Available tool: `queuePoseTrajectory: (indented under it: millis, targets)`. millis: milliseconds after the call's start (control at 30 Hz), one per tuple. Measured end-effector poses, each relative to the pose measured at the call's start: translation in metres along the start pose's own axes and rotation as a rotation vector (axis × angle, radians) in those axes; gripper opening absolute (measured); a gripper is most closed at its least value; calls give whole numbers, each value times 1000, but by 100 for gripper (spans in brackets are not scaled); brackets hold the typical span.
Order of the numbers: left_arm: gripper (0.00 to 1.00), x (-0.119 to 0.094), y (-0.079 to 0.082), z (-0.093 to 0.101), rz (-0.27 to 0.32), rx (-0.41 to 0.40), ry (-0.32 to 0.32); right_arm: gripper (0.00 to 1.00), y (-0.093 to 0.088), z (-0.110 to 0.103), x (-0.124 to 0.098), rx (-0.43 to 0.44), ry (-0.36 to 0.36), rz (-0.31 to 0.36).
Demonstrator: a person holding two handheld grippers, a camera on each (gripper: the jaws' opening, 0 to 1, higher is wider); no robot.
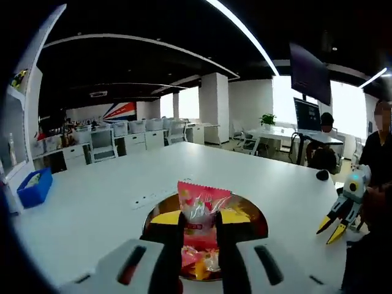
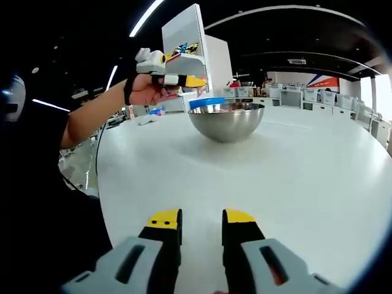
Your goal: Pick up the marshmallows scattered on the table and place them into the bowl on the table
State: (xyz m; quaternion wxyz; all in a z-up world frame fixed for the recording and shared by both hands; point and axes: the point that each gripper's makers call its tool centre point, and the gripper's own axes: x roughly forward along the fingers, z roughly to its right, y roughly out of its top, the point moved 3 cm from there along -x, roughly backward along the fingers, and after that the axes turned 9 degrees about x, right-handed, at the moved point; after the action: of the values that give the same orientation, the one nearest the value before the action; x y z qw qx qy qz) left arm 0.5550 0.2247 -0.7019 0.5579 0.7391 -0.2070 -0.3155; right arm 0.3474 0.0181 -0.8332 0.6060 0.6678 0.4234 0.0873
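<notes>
Table: your white table point(image 2: 294, 184) carries the bowl; its far edge in the left gripper view blurs into desks and chairs.
Bowl: the steel bowl point(image 2: 226, 120) stands on the table, well ahead of your right gripper. In the left gripper view it sits right under your left gripper, and the jaws and packet hide most of it.
Left gripper: your left gripper point(image 1: 199, 229) is clamped on a marshmallow packet point(image 1: 199, 203), held over the bowl. In the right gripper view it hovers beside the bowl's rim, but the packet there is too small to make out.
Right gripper: your right gripper point(image 2: 202, 222) hangs over bare table with its jaws narrowly apart, gripping nothing.
Bowl contents: pink and yellow wrappers show below the held packet, half hidden by the jaws.
</notes>
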Motion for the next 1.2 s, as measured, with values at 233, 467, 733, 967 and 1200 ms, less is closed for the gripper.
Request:
queuePoseTrajectory:
  millis: [233,467,733,967,1200]
  targets:
    - [21,9,-8,-13,-6,-53,128,26,-2,4,0,11,-4,2]
    - [21,13,-8,-6,-11,-69,119,26,-3,6,-2,15,-8,3]
    - [33,14,-10,7,-1,-79,84,26,-3,8,-5,25,-18,15]
    - [49,13,-9,-1,2,-79,90,26,-3,6,-3,20,-13,9]
    - [47,5,-7,-12,17,-87,96,26,-1,4,0,15,-9,7]
